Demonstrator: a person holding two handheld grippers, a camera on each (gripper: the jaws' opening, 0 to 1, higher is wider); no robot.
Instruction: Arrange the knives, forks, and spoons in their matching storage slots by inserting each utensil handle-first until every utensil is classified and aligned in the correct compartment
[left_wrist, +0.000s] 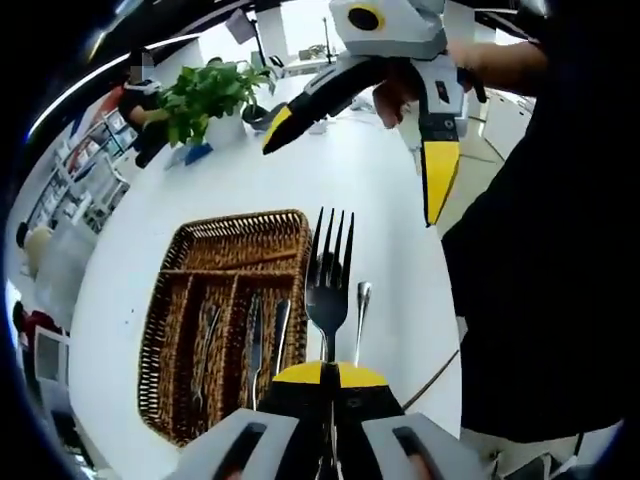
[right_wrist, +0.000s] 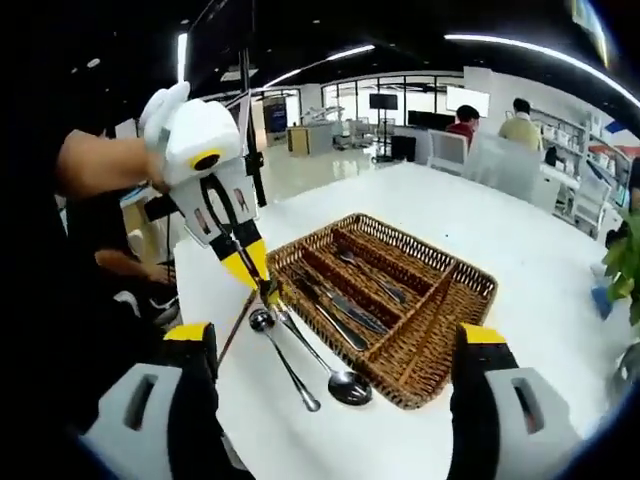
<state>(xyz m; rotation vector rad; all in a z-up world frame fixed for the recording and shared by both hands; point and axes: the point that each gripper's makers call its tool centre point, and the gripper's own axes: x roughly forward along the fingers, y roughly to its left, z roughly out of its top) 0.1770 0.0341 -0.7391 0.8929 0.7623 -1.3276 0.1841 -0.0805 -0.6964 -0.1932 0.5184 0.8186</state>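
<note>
My left gripper (left_wrist: 328, 376) is shut on a metal fork (left_wrist: 329, 285) by its handle, tines pointing away, just above the white table (left_wrist: 390, 200). A spoon (left_wrist: 360, 318) lies on the table to the fork's right. Left of the fork stands a wicker cutlery basket (left_wrist: 165, 300) with several utensils (left_wrist: 255, 345) in its long slots. My right gripper (left_wrist: 351, 178) hangs open beyond the fork. In the right gripper view my right gripper (right_wrist: 335, 345) is open and holds nothing. There the left gripper (right_wrist: 262, 280) holds the fork (right_wrist: 340, 382) beside the spoon (right_wrist: 285, 365) and the basket (right_wrist: 395, 385).
A potted plant (left_wrist: 205, 95) stands at the far end of the table. The table's edge (right_wrist: 200, 300) runs close to the spoon, with a person's dark clothes beside it. Seated people (right_wrist: 465, 120) and desks fill the office behind.
</note>
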